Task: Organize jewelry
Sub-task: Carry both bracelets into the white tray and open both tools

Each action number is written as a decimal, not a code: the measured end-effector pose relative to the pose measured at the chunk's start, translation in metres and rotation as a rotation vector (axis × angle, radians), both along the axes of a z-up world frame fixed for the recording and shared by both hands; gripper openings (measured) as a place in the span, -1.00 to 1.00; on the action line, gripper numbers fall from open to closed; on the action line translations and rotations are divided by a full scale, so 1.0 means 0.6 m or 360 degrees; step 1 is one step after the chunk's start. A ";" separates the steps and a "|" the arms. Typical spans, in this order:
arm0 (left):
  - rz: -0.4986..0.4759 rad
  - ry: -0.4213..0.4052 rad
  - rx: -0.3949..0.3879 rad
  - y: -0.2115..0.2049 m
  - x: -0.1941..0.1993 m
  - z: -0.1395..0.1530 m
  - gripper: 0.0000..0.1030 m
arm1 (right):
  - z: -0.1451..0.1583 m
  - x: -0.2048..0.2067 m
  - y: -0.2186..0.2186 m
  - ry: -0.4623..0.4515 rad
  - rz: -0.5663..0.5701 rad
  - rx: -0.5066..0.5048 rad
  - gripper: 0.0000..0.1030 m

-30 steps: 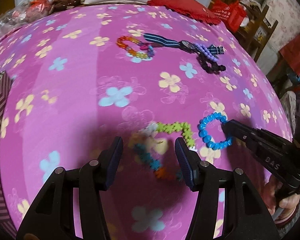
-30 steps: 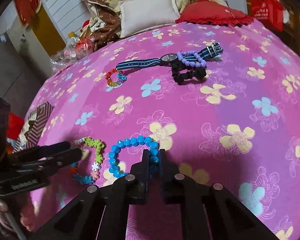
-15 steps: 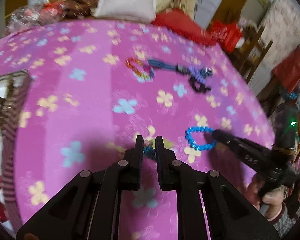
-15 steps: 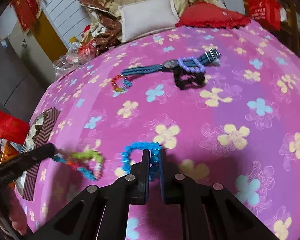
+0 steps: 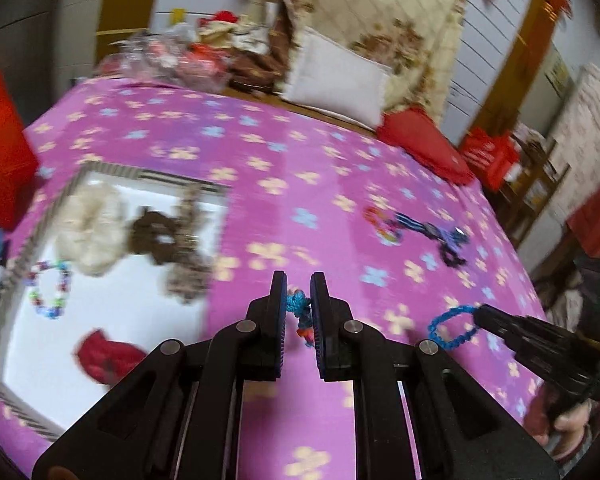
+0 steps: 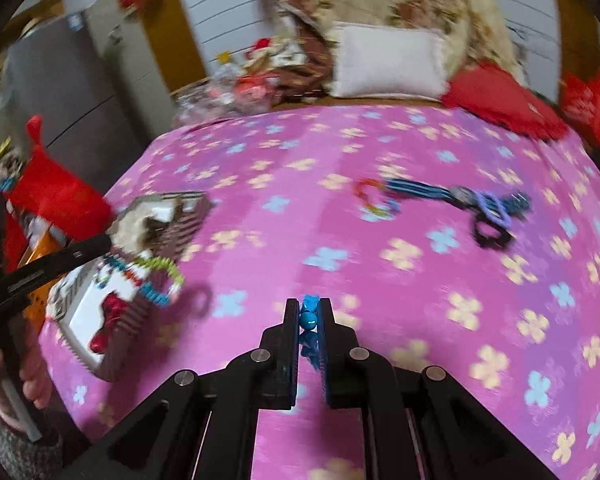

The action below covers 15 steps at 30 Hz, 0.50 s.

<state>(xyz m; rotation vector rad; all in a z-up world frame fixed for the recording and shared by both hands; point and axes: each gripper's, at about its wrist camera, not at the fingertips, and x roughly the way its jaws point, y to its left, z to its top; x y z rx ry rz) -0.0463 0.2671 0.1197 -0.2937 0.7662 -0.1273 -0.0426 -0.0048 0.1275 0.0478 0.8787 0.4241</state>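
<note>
- We have the left gripper (image 5: 298, 292) clamped on the multicolour bead bracelet (image 6: 156, 280). Its jaws closed within the last second; the bracelet hangs off the tips, clear of the bedspread (image 5: 300, 184).
- We have the right gripper (image 6: 309, 312) pinched tight on the blue bead bracelet (image 5: 454, 326), which is also lifted above the bedspread.
- Just past the left gripper sits the striped open box (image 5: 152, 176); inside it are scrunchies (image 5: 96, 228), a red item and a small bead bracelet (image 5: 48, 288).
- Further out on the bedspread lie a rainbow bracelet (image 6: 374, 198), a striped watch (image 6: 432, 192), a purple bracelet and a black scrunchie (image 6: 490, 236), close together but blurred.
- A white pillow (image 6: 388, 64) lies at the far edge.
</note>
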 end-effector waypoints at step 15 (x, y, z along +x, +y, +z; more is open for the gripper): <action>0.0533 0.0228 -0.0162 0.276 0.009 -0.095 -0.80 | 0.036 0.013 0.366 0.0037 0.0486 -0.0143 -0.85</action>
